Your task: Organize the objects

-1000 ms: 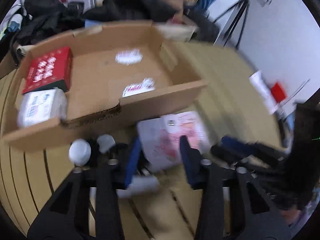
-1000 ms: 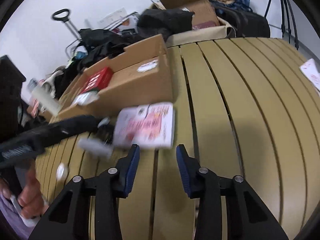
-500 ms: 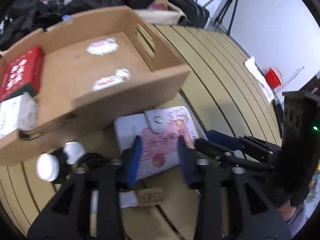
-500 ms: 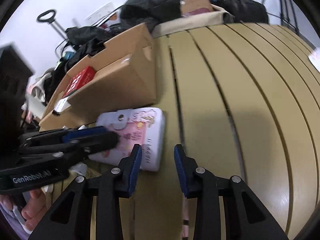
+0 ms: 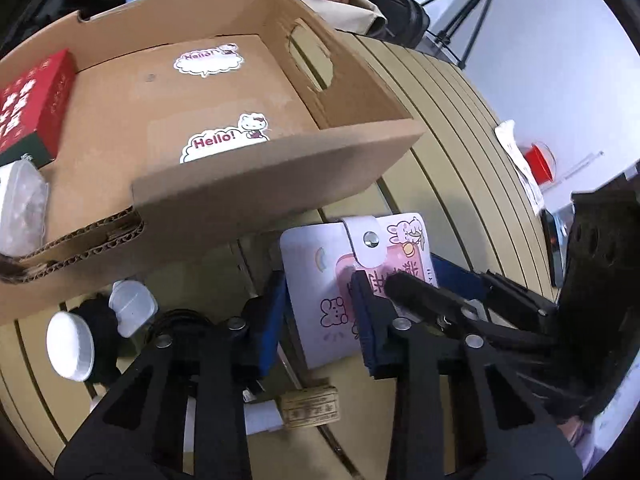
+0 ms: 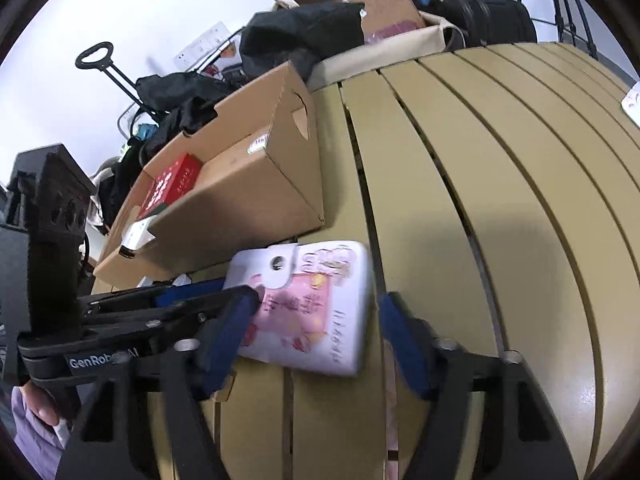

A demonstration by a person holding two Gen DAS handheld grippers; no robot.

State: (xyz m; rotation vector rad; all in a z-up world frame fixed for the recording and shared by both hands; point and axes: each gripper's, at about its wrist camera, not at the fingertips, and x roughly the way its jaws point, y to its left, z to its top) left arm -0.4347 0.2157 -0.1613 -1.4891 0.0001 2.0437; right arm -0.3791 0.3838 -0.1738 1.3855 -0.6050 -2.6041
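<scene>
A white and pink snap-flap wallet (image 5: 340, 264) lies flat on the slatted table just in front of the cardboard box (image 5: 280, 168). It also shows in the right wrist view (image 6: 316, 308). My left gripper (image 5: 320, 312) straddles the wallet's near-left part, jaws apart around it. My right gripper (image 6: 312, 340) is open with its fingers on either side of the wallet. The box (image 6: 240, 200) holds a red packet (image 5: 28, 100) and a white packet (image 5: 20, 204).
Two white caps (image 5: 70, 344) and a small tan block (image 5: 308, 404) lie on the table to the left and below the wallet. The table (image 6: 500, 200) stretches right. Bags, boxes and a tripod (image 5: 472, 28) stand behind it.
The wallet has gone down from in the air to flat on the table. Both grippers have moved in around it, and the right gripper's fingers have spread wider.
</scene>
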